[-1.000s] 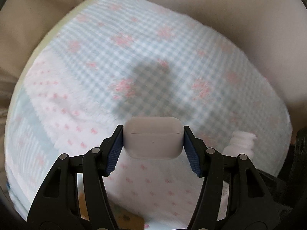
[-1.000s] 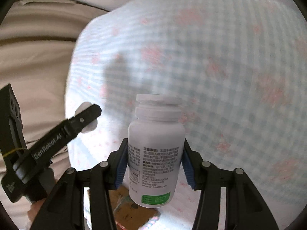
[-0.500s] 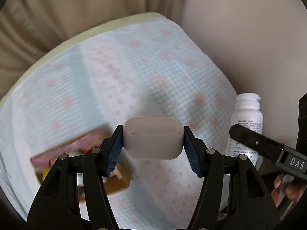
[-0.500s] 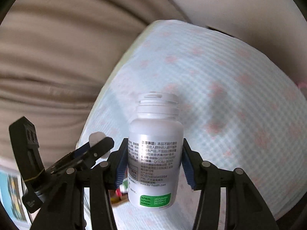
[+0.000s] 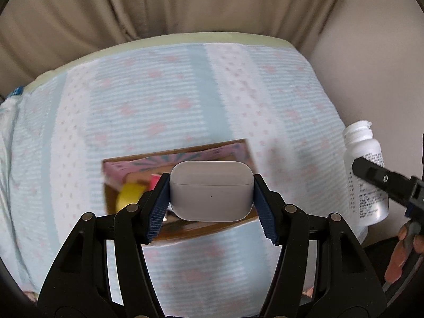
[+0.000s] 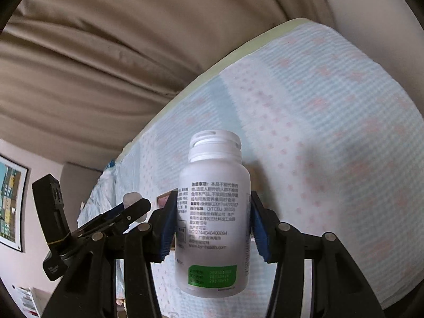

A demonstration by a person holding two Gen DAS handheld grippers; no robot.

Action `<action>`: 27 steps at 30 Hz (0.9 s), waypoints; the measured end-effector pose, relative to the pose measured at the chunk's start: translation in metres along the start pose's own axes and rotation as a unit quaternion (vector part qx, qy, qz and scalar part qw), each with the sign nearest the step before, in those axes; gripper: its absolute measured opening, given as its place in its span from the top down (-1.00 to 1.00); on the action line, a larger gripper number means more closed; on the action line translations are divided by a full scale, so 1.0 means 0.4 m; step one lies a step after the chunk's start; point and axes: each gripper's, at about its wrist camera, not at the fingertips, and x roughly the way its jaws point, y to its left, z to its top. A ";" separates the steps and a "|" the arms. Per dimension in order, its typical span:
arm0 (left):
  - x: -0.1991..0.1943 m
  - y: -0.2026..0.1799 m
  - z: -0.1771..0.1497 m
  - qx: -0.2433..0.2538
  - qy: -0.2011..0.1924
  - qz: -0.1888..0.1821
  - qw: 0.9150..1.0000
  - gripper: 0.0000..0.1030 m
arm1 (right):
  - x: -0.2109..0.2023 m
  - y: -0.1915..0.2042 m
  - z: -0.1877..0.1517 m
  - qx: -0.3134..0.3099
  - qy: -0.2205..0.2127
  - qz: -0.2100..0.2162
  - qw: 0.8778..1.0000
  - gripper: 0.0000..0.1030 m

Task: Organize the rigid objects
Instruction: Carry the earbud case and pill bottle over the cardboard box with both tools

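Observation:
My left gripper is shut on a white earbuds case and holds it above an open cardboard box with a pink patterned inner wall and a yellow object inside. My right gripper is shut on a white pill bottle with black print and a green label, held upright in the air. The bottle and the right gripper also show at the right edge of the left wrist view. The left gripper shows at the lower left of the right wrist view.
The box lies on a bed with a blue-and-white checked sheet with pink flowers. Beige curtains hang behind the bed. A framed picture hangs on the wall at left.
Both grippers have tilted up and drawn back from the bed, each with its object. The open cardboard box has come into view under the earbuds case.

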 end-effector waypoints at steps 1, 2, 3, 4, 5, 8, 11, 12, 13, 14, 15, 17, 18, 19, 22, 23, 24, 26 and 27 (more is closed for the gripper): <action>-0.005 0.032 -0.006 0.000 0.001 -0.001 1.000 -0.11 | 0.018 0.024 -0.005 -0.003 0.002 -0.003 1.000 0.10; -0.004 0.064 -0.014 0.001 0.003 -0.002 1.000 -0.11 | 0.038 0.047 -0.009 -0.003 0.004 -0.004 1.000 0.10; -0.002 0.094 -0.020 0.003 0.006 -0.004 1.000 -0.11 | 0.057 0.064 -0.012 -0.002 0.004 -0.006 1.000 0.10; 0.002 0.115 -0.023 0.004 0.008 -0.006 1.000 -0.11 | 0.079 0.079 -0.016 -0.004 0.005 -0.011 1.000 0.10; 0.011 0.143 -0.030 0.004 0.014 -0.009 1.000 -0.11 | 0.102 0.097 -0.019 -0.007 0.007 -0.018 1.000 0.10; 0.057 0.203 -0.044 0.001 0.033 -0.015 0.999 -0.11 | 0.164 0.137 -0.031 -0.020 0.014 -0.036 0.999 0.10; 0.117 0.244 -0.060 0.006 0.049 -0.017 0.999 -0.11 | 0.228 0.154 -0.045 -0.021 0.028 -0.053 0.998 0.10; 0.137 0.254 -0.066 0.006 0.054 -0.019 0.998 -0.11 | 0.246 0.155 -0.048 -0.021 0.033 -0.058 0.998 0.10; 0.153 0.259 -0.067 0.006 0.059 -0.021 0.998 -0.11 | 0.268 0.153 -0.050 -0.022 0.039 -0.064 0.997 0.10; 0.174 0.265 -0.068 0.005 0.064 -0.023 0.998 -0.11 | 0.290 0.151 -0.052 -0.025 0.045 -0.072 0.996 0.10; 0.194 0.270 -0.072 0.004 0.070 -0.024 0.997 -0.11 | 0.290 0.151 -0.052 -0.025 0.045 -0.072 0.996 0.10; 0.227 0.272 -0.075 0.005 0.080 -0.023 0.996 -0.11 | 0.348 0.141 -0.054 -0.040 0.063 -0.098 0.992 0.10; 0.246 0.273 -0.077 0.007 0.085 -0.022 0.996 -0.11 | 0.364 0.137 -0.054 -0.052 0.070 -0.089 0.992 0.10; 0.260 0.271 -0.078 0.009 0.088 -0.020 0.996 -0.11 | 0.382 0.130 -0.053 -0.057 0.075 -0.096 0.991 0.10; 0.314 0.263 -0.080 0.014 0.098 -0.015 0.995 -0.11 | 0.420 0.116 -0.051 -0.068 0.082 -0.109 0.988 0.10; 0.330 0.262 -0.080 0.014 0.102 -0.015 0.995 -0.11 | 0.457 0.100 -0.051 -0.079 0.088 -0.123 0.985 0.10; 0.345 0.260 -0.081 0.015 0.105 -0.016 0.994 -0.11 | 0.476 0.090 -0.052 -0.083 0.092 -0.131 0.984 0.10; 0.380 0.250 -0.082 0.025 0.113 -0.013 0.993 -0.11 | 0.508 0.071 -0.058 -0.091 0.098 -0.146 0.980 0.10; 0.395 0.244 -0.082 0.031 0.117 -0.011 0.993 -0.11 | 0.520 0.064 -0.060 -0.095 0.102 -0.153 0.978 0.10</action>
